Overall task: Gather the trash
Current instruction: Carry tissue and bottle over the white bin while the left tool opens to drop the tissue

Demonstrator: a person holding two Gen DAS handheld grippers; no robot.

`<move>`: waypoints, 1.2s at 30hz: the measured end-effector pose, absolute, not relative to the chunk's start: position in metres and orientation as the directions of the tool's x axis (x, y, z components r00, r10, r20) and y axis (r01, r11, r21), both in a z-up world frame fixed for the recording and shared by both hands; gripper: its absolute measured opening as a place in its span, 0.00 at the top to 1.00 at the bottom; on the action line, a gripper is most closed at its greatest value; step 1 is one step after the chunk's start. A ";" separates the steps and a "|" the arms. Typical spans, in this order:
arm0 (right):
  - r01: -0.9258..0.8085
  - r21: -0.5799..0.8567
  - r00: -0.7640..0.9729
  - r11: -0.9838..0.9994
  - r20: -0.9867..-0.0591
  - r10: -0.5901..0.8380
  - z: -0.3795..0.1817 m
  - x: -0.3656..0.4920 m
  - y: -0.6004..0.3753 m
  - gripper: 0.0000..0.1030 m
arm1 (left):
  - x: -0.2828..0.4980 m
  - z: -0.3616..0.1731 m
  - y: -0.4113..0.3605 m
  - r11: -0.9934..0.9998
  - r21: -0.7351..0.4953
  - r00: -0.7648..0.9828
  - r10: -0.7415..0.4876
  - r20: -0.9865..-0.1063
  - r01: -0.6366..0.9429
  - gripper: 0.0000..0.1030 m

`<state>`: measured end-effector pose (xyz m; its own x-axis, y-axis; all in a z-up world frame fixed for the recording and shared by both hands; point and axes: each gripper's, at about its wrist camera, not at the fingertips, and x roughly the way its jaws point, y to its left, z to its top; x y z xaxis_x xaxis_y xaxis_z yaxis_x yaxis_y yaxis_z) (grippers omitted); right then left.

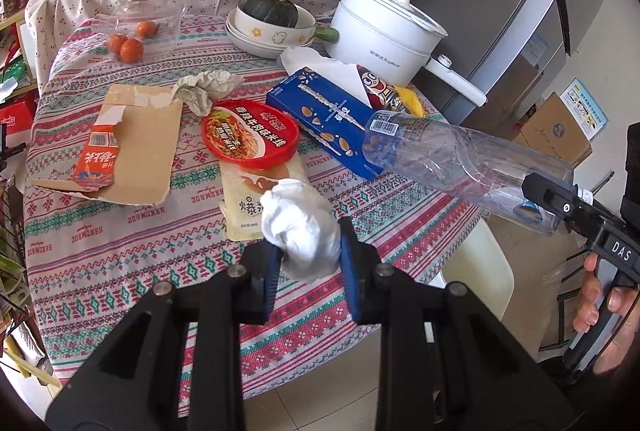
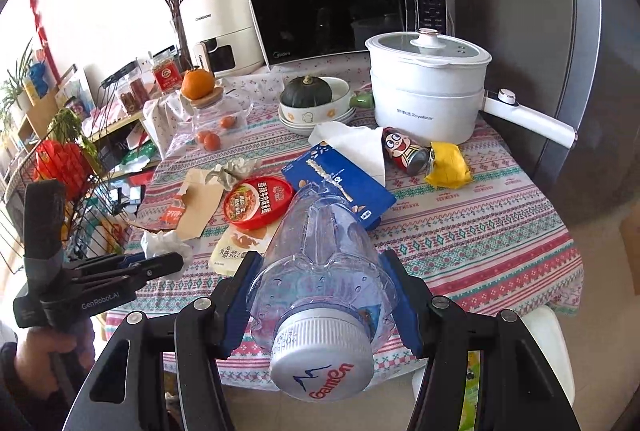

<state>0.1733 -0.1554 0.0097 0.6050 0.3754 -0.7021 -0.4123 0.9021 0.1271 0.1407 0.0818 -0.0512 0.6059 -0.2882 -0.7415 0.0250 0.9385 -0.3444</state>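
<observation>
1. The left gripper [image 1: 308, 263] has its 2 blue-padded fingers [image 1: 350, 251] set narrow, clamped on a crumpled white tissue [image 1: 298, 227], which sits above the near edge of the surface [image 1: 120, 271].
2. The right gripper [image 2: 320, 295] has its fingers [image 2: 400, 299] at a medium spread, pressed on the shoulder of an empty clear plastic bottle [image 2: 320, 251]; its white cap [image 2: 320, 359] faces the camera and its base points far, over the blue box [image 2: 340, 187].
3. Both grippers angle downward toward the surface; a hand [image 1: 608, 315] grips the right handle at the right edge of the left view.
4. On the surface lie a red noodle-bowl lid [image 1: 250, 135], torn cardboard [image 1: 132, 147], another crumpled paper [image 1: 208, 87] and a cream snack packet [image 1: 244, 199].
</observation>
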 end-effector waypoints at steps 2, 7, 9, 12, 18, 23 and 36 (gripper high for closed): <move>-0.401 0.132 0.611 0.906 -0.698 0.373 0.013 0.170 -0.166 0.41 | 0.141 -0.048 0.076 0.937 -0.348 0.609 -0.300 -0.735 0.041 0.72; -0.359 0.144 0.623 0.922 -0.698 0.352 0.017 0.163 -0.201 0.41 | 0.140 -0.043 0.054 0.928 -0.361 0.603 -0.343 -0.720 0.096 0.72; -0.338 0.152 0.628 0.929 -0.698 0.343 0.019 0.159 -0.216 0.41 | 0.140 -0.041 0.041 0.921 -0.367 0.595 -0.367 -0.714 0.128 0.72; -0.294 0.156 0.639 0.943 -0.702 0.315 0.020 0.153 -0.242 0.41 | 0.139 -0.037 0.016 0.912 -0.368 0.583 -0.403 -0.706 0.184 0.72; -0.207 0.172 0.654 0.963 -0.708 0.267 0.018 0.140 -0.297 0.41 | 0.140 -0.041 -0.039 0.881 -0.380 0.529 -0.473 -0.704 0.283 0.72; -0.145 0.170 0.647 0.975 -0.729 0.224 0.010 0.130 -0.336 0.40 | 0.141 -0.051 -0.090 0.854 -0.380 0.475 -0.514 -0.714 0.354 0.72; -0.031 0.151 0.573 0.988 -0.807 0.141 -0.024 0.107 -0.404 0.40 | 0.145 -0.095 -0.184 0.813 -0.336 0.336 -0.521 -0.785 0.476 0.72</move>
<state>0.1068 -0.4044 -0.0244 0.5735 0.1415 -0.8069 -0.0315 0.9881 0.1508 0.1454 -0.1840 -0.0952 0.3357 -0.5210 -0.7848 0.4761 0.8127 -0.3359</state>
